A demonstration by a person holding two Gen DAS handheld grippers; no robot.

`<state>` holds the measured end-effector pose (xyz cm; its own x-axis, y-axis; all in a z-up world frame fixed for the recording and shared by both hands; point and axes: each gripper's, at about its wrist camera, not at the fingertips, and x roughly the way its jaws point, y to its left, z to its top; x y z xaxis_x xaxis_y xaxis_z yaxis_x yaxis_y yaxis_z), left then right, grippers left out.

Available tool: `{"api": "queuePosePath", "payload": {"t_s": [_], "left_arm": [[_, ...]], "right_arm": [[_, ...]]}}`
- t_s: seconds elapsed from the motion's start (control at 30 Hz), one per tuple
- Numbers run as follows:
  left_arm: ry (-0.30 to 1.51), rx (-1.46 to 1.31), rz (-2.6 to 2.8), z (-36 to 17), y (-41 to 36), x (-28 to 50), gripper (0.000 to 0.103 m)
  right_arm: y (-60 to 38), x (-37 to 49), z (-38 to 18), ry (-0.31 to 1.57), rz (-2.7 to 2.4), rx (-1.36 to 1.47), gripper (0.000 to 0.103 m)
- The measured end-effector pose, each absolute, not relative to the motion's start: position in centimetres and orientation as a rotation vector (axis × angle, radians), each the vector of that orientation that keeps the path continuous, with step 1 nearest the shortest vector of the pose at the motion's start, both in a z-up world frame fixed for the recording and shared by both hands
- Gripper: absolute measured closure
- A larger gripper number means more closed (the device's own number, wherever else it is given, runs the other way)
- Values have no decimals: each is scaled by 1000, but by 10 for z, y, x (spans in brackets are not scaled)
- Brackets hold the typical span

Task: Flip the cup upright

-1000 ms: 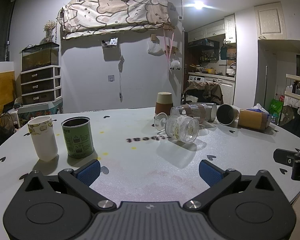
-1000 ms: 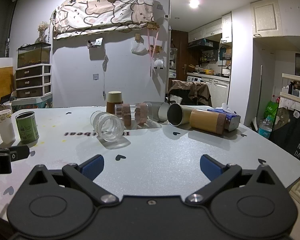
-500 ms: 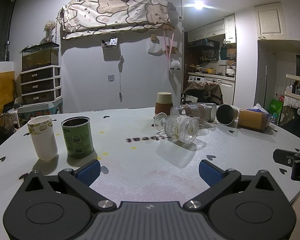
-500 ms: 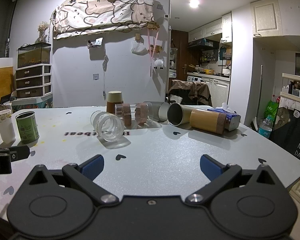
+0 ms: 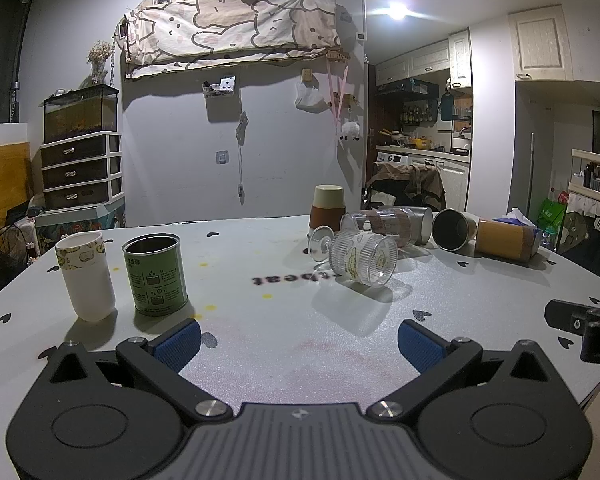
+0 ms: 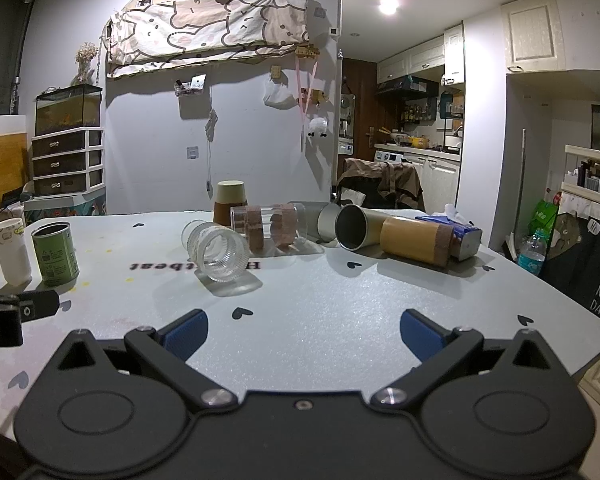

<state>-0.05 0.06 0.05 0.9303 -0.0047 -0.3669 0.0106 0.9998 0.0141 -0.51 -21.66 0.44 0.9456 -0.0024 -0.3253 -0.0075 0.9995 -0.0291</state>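
Observation:
A ribbed clear stemmed glass [image 5: 360, 256] lies on its side mid-table, also in the right wrist view [image 6: 218, 251]. Behind it lie a clear cup with brown bands [image 5: 388, 222] [image 6: 268, 226], a steel cup [image 5: 454, 229] [image 6: 354, 226] and a bamboo-coloured cup [image 5: 504, 239] [image 6: 414, 240]. A brown and cream cup [image 5: 327, 206] [image 6: 230, 202] stands upside down. A white cup [image 5: 85, 276] and a green tin [image 5: 155, 274] stand upright at the left. My left gripper [image 5: 298, 344] and right gripper [image 6: 302, 334] are open and empty, low over the table's near side.
The white table [image 6: 340, 292] has its right edge close to my right gripper. A tissue pack [image 6: 456, 234] lies behind the bamboo cup. A chair with a draped cloth [image 6: 380, 184] stands beyond the table. Each gripper shows at the edge of the other's view.

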Motion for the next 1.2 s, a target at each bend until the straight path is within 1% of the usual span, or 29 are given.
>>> {"api": "queuePosePath", "payload": {"t_s": [0.27,0.47,0.87,1.07,1.2], "left_arm": [[375,16,-8,0,0,0,0],[376,11,-9,2,2,-2,0],[381,10,-9,-4,4,1,0],[384,-2,-13,-13,12,6,0],[388,-18,-15,-16,19,9,0]], "right_arm": [[-216,-2,-7,330,56,17,0],[-230,20,-9,328,50,31,0],[-250,117,19,377,55,-19,0],[-220,174,38,380,219,-32,0],[-195,217,35,389,358,-29,0]]}}
